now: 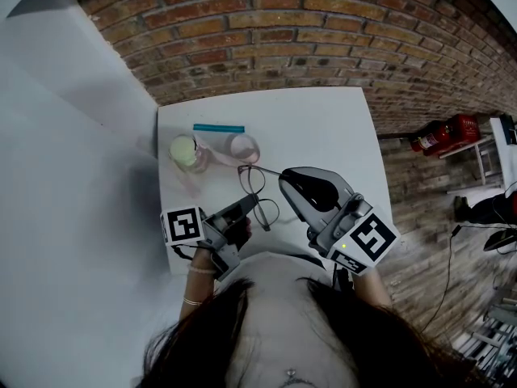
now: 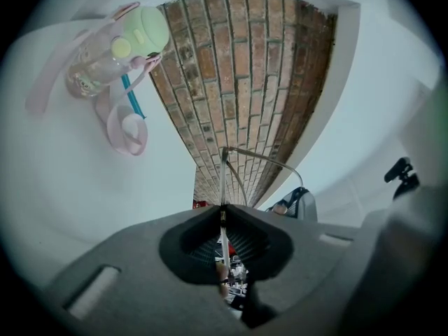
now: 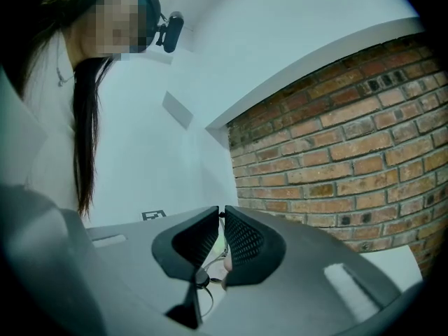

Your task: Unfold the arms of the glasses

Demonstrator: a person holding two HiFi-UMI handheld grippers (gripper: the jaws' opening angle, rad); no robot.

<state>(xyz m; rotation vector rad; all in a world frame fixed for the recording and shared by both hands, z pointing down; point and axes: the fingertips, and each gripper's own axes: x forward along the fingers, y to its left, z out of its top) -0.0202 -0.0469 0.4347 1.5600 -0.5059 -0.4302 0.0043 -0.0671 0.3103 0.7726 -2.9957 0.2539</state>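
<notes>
White counter [image 1: 323, 124], brick wall [image 1: 323, 31] behind. Your left claw [image 2: 222, 210] is clamped on the glasses [image 1: 257, 194] frame as anchor. Right claw [image 3: 218, 211] is pinched shut on one arm [image 1: 262, 170], likely to swing it open.

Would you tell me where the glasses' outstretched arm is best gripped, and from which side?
Pinch the arm near its tip, from the person's right, opposite the left gripper clamped on the glasses frame. It is thin wire sticking out sideways, so the far end probably gives most leverage; the right gripper is shut there.
</notes>
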